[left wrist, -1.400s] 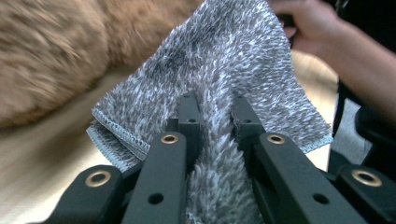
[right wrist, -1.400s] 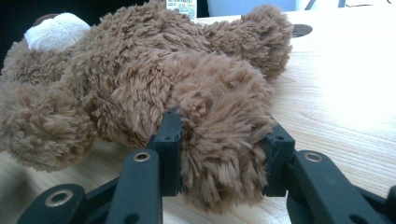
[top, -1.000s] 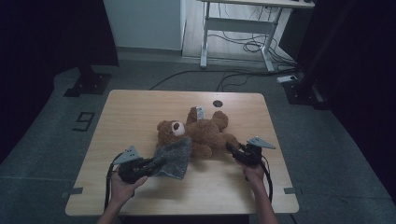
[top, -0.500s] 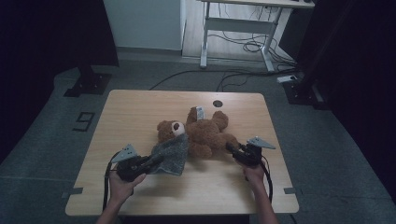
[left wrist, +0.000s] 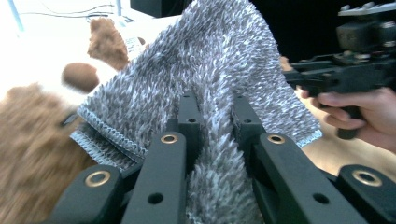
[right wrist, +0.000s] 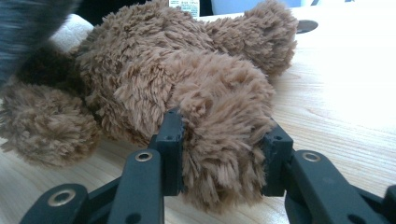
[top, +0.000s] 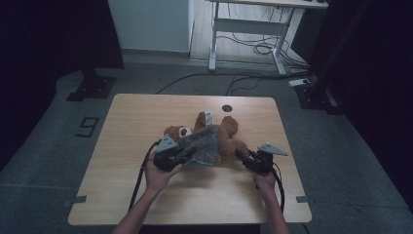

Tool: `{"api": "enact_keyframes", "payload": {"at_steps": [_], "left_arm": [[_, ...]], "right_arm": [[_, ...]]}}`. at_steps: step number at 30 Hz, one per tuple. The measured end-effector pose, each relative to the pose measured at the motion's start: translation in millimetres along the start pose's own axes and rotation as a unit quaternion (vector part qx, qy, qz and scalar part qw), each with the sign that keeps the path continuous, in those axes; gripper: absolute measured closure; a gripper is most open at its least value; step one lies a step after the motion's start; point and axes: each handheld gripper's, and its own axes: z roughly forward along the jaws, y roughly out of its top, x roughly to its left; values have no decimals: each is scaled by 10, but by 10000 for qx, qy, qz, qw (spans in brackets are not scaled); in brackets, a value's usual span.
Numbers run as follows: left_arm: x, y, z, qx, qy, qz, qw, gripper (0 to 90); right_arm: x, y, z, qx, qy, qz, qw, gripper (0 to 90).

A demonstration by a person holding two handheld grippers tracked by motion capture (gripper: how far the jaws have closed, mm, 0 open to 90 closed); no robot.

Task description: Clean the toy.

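Fingers of left gripper [top: 181,157] clamped on a fold of grey knitted cloth [left wrist: 219,88], draped over teddy bear [top: 221,136] lying mid-desk [top: 131,122]. Cloth: fuzzy, limp, light; likely to sag and stretch, best pinched near hemmed edge. Bear: brown shaggy plush, soft, compressible; rounded limbs suit grasping. Fingers of right gripper [right wrist: 222,154] closed around a plush leg, pile squashed between them, steadying toy.

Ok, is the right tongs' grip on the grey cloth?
No, the right tongs are clamped on the teddy bear by its leg.
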Motion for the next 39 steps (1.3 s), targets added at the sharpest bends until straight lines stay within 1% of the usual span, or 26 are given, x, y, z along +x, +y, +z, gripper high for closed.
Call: {"api": "enact_keyframes", "payload": {"at_steps": [3,4,5,6,8,10,11,14,16,18,21,24,26,27,29,30,32,34,35,36,37,39], "left_arm": [[-10,-59,170,179,155,85,9997,777],[7,-90,199,253,173,131,9994,776],[31,-117,199,284,172,113,9994,777],[65,-139,171,250,148,51,9996,777],[135,-169,86,168,137,-42,9998,777],[197,-193,-9,104,164,-126,9997,778],[220,-207,-56,84,196,-130,9997,778],[293,-268,-201,27,361,-115,9993,779],[361,-323,-291,-13,473,-173,9987,779],[440,-365,-366,-4,550,-286,9981,779],[529,-414,-469,-26,728,-398,9965,780],[613,-460,-533,12,940,-413,9947,780],[676,-473,-572,-6,1035,-509,9933,780],[697,-470,-590,-45,1036,-565,9930,780],[688,-445,-618,-147,947,-606,9936,780],[662,-423,-623,-183,889,-590,9941,781],[589,-368,-611,-270,691,-597,9955,780],[490,-296,-566,-327,511,-567,9965,780],[418,-243,-521,-358,416,-520,9971,780],[418,-243,-521,-358,416,-520,9971,780],[314,-162,-430,-373,302,-408,9980,780],[198,-60,-288,-285,216,-221,9991,780]], "right_arm": [[-10,-3,-3,7,18,2,10000,611],[-13,-3,-4,9,11,-4,10000,613],[-17,-3,-7,14,-7,-15,10000,615],[-27,-5,-8,17,-12,-35,10000,616],[-62,-14,-6,44,45,1,10000,616],[-99,-22,-1,62,114,86,9999,616],[-106,-24,2,59,131,107,9998,616],[-105,-20,6,52,128,84,9999,616],[-106,-17,5,49,137,68,9999,616],[-109,-17,7,50,151,68,9999,615],[-108,-17,5,53,153,72,9998,615],[-108,-19,2,59,157,59,9998,614],[-111,-20,2,59,163,60,9998,614],[-112,-20,2,58,165,61,9998,613],[-114,-21,1,54,163,66,9998,613],[-114,-21,0,53,160,64,9998,613],[-116,-20,2,47,160,70,9998,613],[-117,-19,3,46,163,77,9998,614],[-117,-19,3,46,165,75,9998,614],[-117,-19,3,46,165,75,9998,614],[-115,-18,2,49,162,67,9998,614],[-114,-19,2,48,163,72,9998,613]]}}
